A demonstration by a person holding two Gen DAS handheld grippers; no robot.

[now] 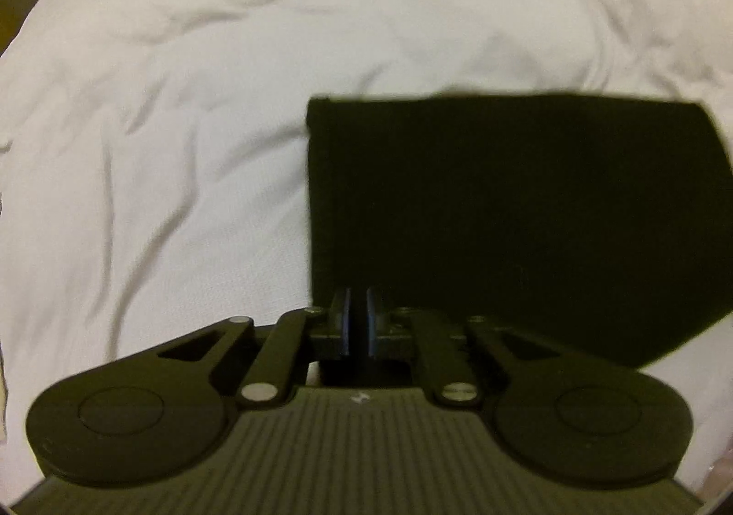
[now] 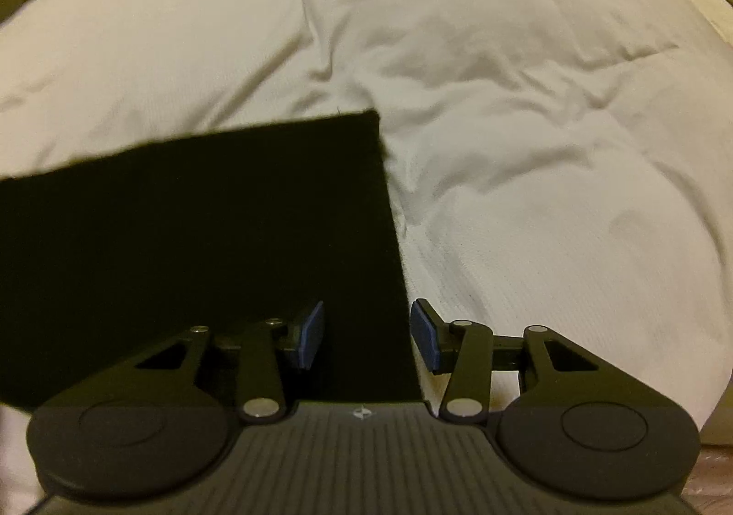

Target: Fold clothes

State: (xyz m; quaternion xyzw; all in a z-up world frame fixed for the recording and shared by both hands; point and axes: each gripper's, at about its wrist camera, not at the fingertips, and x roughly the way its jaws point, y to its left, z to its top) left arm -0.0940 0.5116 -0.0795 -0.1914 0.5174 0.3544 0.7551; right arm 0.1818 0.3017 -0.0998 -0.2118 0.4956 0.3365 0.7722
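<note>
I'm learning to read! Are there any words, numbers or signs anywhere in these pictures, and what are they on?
No words or numbers can be read anywhere.
Left gripper: a tiny pale mark on its body, too small and blurred to read.
Right gripper: a tiny pale star-like sign on its body, no letters.
Black cloth: no label or print shows.
White bedding: plain.

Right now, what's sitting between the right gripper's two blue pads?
The near right edge of the folded black cloth lies between the right gripper's parted blue pads, with neither pressing it, over the white bedsheet. The right wrist view shows this.
</note>
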